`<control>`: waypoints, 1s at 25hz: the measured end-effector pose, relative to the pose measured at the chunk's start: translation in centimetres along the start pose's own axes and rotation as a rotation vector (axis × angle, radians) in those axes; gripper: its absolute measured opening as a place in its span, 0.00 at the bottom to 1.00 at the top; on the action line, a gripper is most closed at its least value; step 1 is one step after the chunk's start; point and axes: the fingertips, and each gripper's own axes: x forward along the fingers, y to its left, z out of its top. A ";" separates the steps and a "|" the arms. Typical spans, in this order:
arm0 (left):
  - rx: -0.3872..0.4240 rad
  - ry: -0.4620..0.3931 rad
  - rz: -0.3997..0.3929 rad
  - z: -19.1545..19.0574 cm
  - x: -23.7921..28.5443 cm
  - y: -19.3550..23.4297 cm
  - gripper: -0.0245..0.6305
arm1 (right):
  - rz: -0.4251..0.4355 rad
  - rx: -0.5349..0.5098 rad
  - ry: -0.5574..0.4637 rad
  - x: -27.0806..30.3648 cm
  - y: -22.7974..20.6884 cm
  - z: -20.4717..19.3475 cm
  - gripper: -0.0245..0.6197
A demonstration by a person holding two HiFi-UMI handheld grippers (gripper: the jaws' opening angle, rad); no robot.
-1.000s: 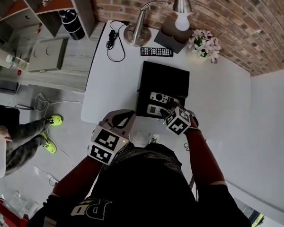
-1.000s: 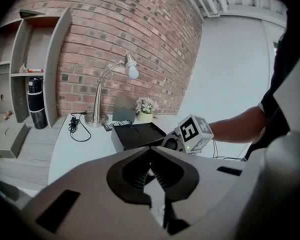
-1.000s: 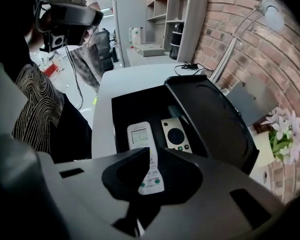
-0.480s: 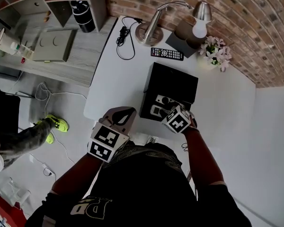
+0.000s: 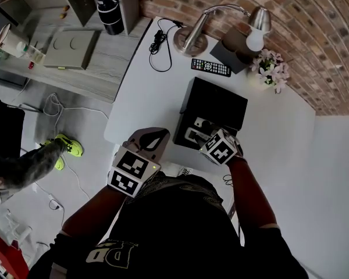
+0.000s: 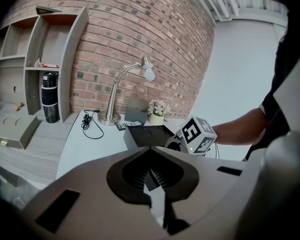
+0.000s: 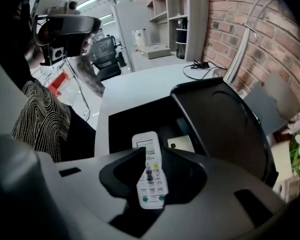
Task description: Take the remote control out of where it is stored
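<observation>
open black box (image 5: 216,102) on white table (image 5: 154,97) holds white remote (image 7: 146,143) plus second remote (image 5: 199,122). right gripper (image 7: 153,154) jaws just opened, astride white remote (button print unreadable). left gripper (image 6: 151,170) jaws together, empty.

Left gripper (image 6: 156,180) fills the lower frame; its jaws stand closed together, ridged pads meeting, nothing between them. Beyond lies a white table (image 6: 82,146). On it is a black box (image 6: 149,136) with its lid raised at the back. The right gripper (image 6: 177,144) is at the box's near right corner, its marker cube (image 6: 197,135) uppermost, a bare forearm (image 6: 242,129) behind it.

Far end of the table: a metal desk lamp (image 6: 121,91), a coiled black cable (image 6: 90,121), a black remote control (image 6: 129,125) and a pot of pale flowers (image 6: 157,111), all against a brick wall (image 6: 140,34). Left side: grey shelving (image 6: 70,59) with a black cylinder (image 6: 50,104) standing in it.
</observation>
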 end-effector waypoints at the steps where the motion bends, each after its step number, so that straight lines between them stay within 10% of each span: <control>1: -0.003 0.001 0.006 -0.1 0.0 0.2 0.05 | 0.007 -0.044 0.008 0.0 0.2 0.3 0.18; 13: -0.036 -0.015 0.042 -0.3 -0.8 0.9 0.05 | 0.049 -0.267 0.208 3.4 1.6 -0.1 0.37; 25: -0.035 -0.023 0.060 -0.3 -1.1 0.8 0.05 | 0.023 -0.206 0.116 3.2 1.0 0.5 0.38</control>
